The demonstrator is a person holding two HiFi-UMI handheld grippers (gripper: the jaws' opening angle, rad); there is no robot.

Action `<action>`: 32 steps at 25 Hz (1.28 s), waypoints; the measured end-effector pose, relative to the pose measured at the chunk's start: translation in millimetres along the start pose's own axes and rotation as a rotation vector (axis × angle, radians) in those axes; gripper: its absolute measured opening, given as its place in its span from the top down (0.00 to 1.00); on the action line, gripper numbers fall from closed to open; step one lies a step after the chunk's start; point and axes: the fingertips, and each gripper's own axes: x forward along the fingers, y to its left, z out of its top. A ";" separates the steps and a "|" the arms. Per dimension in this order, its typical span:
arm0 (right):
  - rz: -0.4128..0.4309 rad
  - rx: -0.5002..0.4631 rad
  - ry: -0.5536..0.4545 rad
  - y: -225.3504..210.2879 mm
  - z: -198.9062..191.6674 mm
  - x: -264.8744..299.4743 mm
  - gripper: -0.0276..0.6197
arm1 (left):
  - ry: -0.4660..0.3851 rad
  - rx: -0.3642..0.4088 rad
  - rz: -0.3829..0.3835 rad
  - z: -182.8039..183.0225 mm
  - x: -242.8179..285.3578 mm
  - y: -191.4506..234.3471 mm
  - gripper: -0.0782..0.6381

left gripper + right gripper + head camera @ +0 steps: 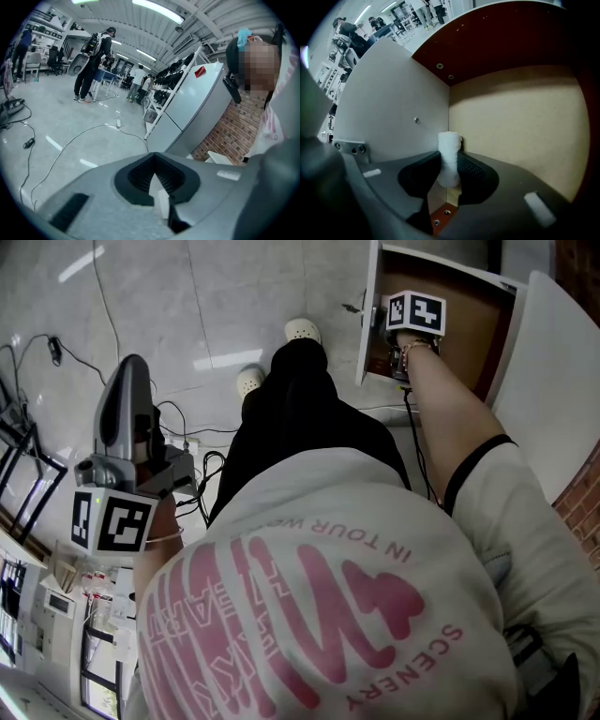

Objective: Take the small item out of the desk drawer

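The fingers of the right gripper are closed on a small white roll, which sticks out past their tips. Just beyond the tips is the inner corner of the drawer, with its white side wall to their left and its pale board to their right. The left gripper is held away from the drawer. Its fingers are pressed together on nothing, and the glossy floor lies beyond them.

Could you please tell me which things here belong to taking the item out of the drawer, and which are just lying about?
Job: right gripper, white roll between its jaws, drawer.
Lying about: floor cables, white cabinet, left gripper, idle.
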 end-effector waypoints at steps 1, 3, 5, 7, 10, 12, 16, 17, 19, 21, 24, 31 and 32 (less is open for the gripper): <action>-0.003 -0.005 0.003 0.1 0.1 -1.4 0.77 | -0.002 0.000 0.001 1.3 -0.1 -1.0 0.89; -0.008 -0.012 0.010 0.9 1.4 -5.0 0.77 | -0.006 0.001 0.004 5.8 0.3 -3.5 0.89; -0.008 -0.017 0.015 3.0 2.3 -8.2 0.77 | -0.007 0.000 0.007 9.6 1.9 -5.9 0.89; -0.010 -0.027 0.023 4.3 2.5 -9.7 0.77 | -0.013 -0.002 0.007 12.6 3.8 -8.7 0.88; -0.012 -0.052 0.034 5.8 5.5 -10.6 0.77 | -0.036 -0.007 0.005 17.7 6.5 -12.8 0.89; -0.012 -0.064 0.034 6.3 8.2 -13.2 0.77 | -0.045 -0.006 0.003 19.6 8.3 -16.5 0.88; -0.014 -0.060 0.029 4.0 9.7 -24.0 0.77 | -0.055 0.000 -0.009 20.5 10.3 -30.0 0.88; -0.010 -0.060 0.023 3.0 8.8 -24.6 0.77 | -0.059 0.001 -0.014 17.5 10.7 -33.6 0.88; 0.001 -0.063 0.000 1.3 8.1 -24.8 0.77 | -0.069 0.003 -0.026 9.7 11.4 -40.2 0.88; 0.017 -0.063 -0.028 3.8 9.2 -27.7 0.77 | -0.080 0.010 -0.037 6.7 10.3 -45.1 0.88; 0.027 -0.065 -0.059 8.5 10.8 -37.4 0.77 | -0.104 0.016 -0.049 9.8 4.1 -49.1 0.89; -0.021 -0.078 -0.112 13.5 10.3 -84.6 0.77 | -0.164 -0.001 -0.089 32.2 -24.3 -53.2 0.88; -0.024 -0.076 -0.120 14.5 8.7 -91.6 0.77 | -0.172 0.003 -0.096 35.8 -27.8 -54.7 0.89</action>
